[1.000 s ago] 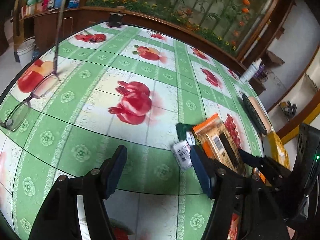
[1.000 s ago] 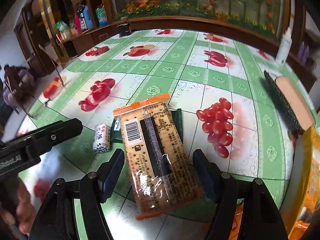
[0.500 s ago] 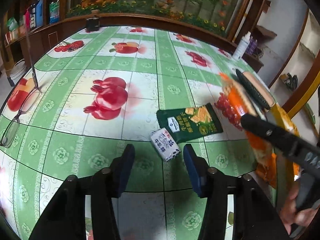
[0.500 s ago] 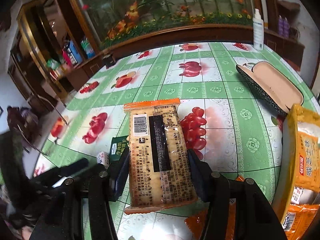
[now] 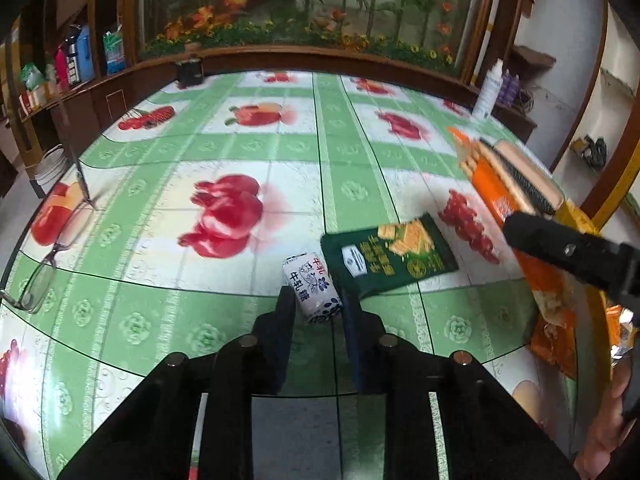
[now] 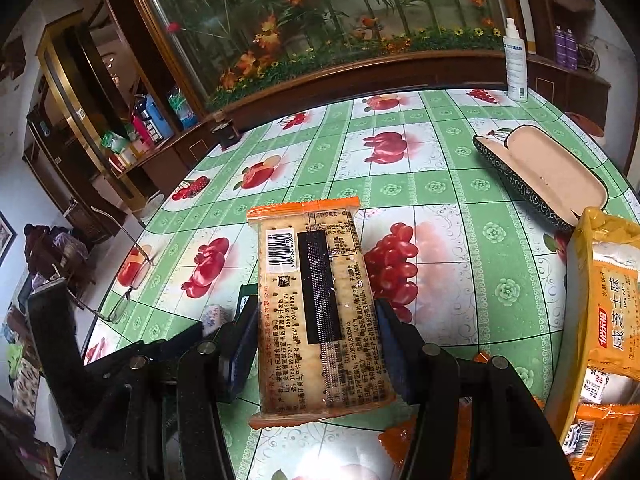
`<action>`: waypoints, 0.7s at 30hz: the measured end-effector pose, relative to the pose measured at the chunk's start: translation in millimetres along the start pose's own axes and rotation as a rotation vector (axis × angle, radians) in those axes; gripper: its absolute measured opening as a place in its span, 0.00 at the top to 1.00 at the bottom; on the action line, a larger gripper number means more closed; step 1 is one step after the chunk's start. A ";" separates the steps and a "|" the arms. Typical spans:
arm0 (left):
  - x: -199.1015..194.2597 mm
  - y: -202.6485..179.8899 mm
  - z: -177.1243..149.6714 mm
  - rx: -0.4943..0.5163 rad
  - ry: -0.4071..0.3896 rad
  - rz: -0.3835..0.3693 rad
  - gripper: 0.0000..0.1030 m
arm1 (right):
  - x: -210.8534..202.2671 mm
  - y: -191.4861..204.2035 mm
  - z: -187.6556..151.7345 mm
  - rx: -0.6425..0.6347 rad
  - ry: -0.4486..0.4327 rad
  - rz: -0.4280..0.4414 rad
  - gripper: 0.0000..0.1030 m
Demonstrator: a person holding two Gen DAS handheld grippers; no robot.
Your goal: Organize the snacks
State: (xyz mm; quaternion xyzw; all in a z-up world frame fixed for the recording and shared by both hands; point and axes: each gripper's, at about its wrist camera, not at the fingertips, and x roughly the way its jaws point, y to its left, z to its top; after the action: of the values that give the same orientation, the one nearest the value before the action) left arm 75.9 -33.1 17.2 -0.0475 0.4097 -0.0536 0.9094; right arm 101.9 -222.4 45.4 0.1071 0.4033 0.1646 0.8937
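Note:
My right gripper (image 6: 316, 316) is shut on an orange-edged cracker pack (image 6: 316, 292) and holds it lifted above the table; the pack also shows at the right of the left wrist view (image 5: 492, 188). My left gripper (image 5: 318, 300) has closed around a small white candy with blue print (image 5: 312, 286) lying on the tablecloth. A dark green cracker pack (image 5: 388, 256) lies flat just right of the candy. A yellow bag (image 6: 600, 320) with several snack packs inside stands at the right.
An open glasses case (image 6: 540, 172) lies at the far right of the table. Eyeglasses (image 5: 52, 248) rest near the left edge. A white spray bottle (image 6: 516, 64) stands at the back. Orange snack packs (image 6: 424, 444) lie near the front edge.
My left gripper moved forward and closed its fingers on the white candy. My right gripper closed on the cracker pack and lifted it off the green pack.

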 end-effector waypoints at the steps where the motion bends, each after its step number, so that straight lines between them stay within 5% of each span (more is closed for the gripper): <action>1: -2.7 1.7 0.6 -0.006 -0.011 0.002 0.78 | -0.8 0.6 0.3 -0.001 -0.003 0.001 0.42; 21: -31.6 -7.1 4.9 0.034 -0.150 0.082 0.78 | -5.8 3.1 -1.0 -0.019 -0.016 0.023 0.42</action>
State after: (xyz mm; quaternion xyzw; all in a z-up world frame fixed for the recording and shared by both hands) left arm 58.3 -35.7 44.8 -0.0190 0.3411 -0.0198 0.9396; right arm 96.9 -221.8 49.7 0.1047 0.3931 0.1778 0.8960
